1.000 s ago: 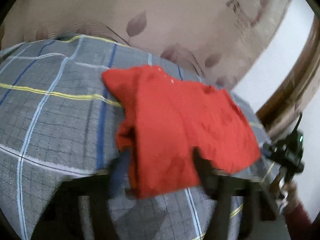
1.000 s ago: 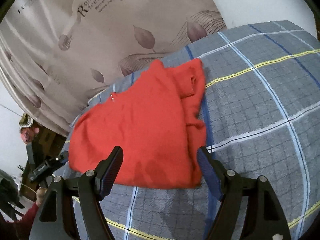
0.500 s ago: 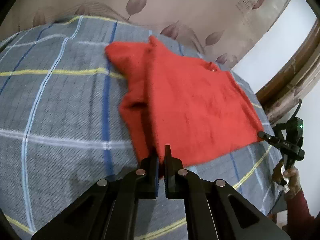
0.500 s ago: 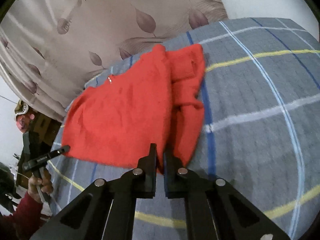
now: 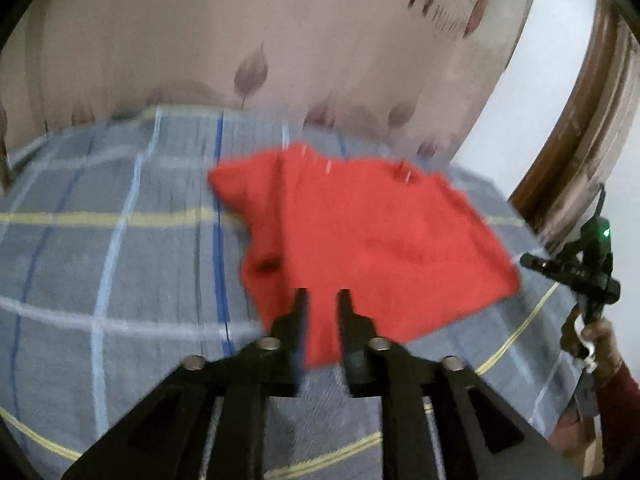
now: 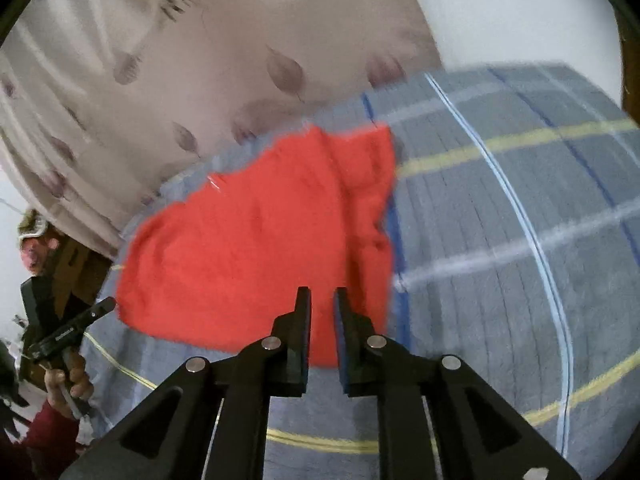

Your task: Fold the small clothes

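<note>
A red garment [image 5: 380, 232] lies spread on the grey plaid bedspread [image 5: 120, 260], with one side folded over on itself. My left gripper [image 5: 322, 294] is at its near hem. Its jaws are opening a little, and a strip of the red cloth fills the narrow gap between the fingers. In the right wrist view the same garment [image 6: 248, 248] lies ahead. My right gripper [image 6: 322, 292] also has the near hem between its fingers, and its jaws are opening slightly too. Both views are blurred by motion.
A beige leaf-print curtain [image 5: 280, 40] hangs behind the bed, and a wooden door frame [image 5: 580, 120] stands at the right. Another black hand-held gripper, in a hand [image 5: 600, 340] with a dark red sleeve, is beside the garment's corner. Bare bedspread [image 6: 500, 240] stretches away to the right.
A second ago both pairs of jaws stood wide around the hem. They closed on it, and now show a small gap full of cloth. Both grippers have risen.
</note>
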